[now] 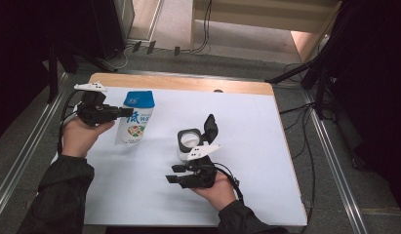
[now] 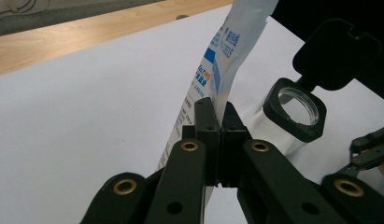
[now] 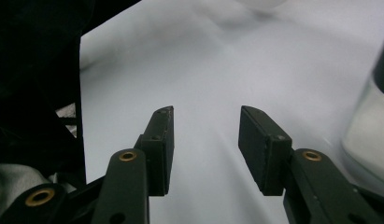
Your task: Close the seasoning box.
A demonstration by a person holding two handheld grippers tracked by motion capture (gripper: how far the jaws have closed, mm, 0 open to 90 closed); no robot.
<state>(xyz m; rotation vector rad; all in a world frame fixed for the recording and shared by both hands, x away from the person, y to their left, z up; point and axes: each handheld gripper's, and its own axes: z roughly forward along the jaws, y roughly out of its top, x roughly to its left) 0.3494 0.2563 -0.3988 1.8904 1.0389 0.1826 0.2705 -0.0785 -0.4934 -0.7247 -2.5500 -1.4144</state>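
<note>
**Left tool clamped on pouch edge; right tool apart beside open jar**

Left tool clamped together on the side edge of the blue-and-white pouch; confirmed in the left gripper view, with the thin pouch seam pinched between the jaws. Pouch upright on the white table, long axis vertical, blue top uppermost, printed face toward the person. From the left gripper view, seen edge-on, rising from the jaw tips and leaning slightly to the right of that picture.

Right tool with jaws apart, nothing between them; gap plain in the right gripper view, bare table surface beyond. Jaw state hard to read from the high view.

Clear jar just ahead of the right hand, mouth up, black hinged lid flipped open and standing up behind the mouth. In the left gripper view, jar to the right of the pouch, black collar and open mouth distinct. In the right gripper view, a blurred glassy side at the right edge, beside the right-hand jaw.
</note>
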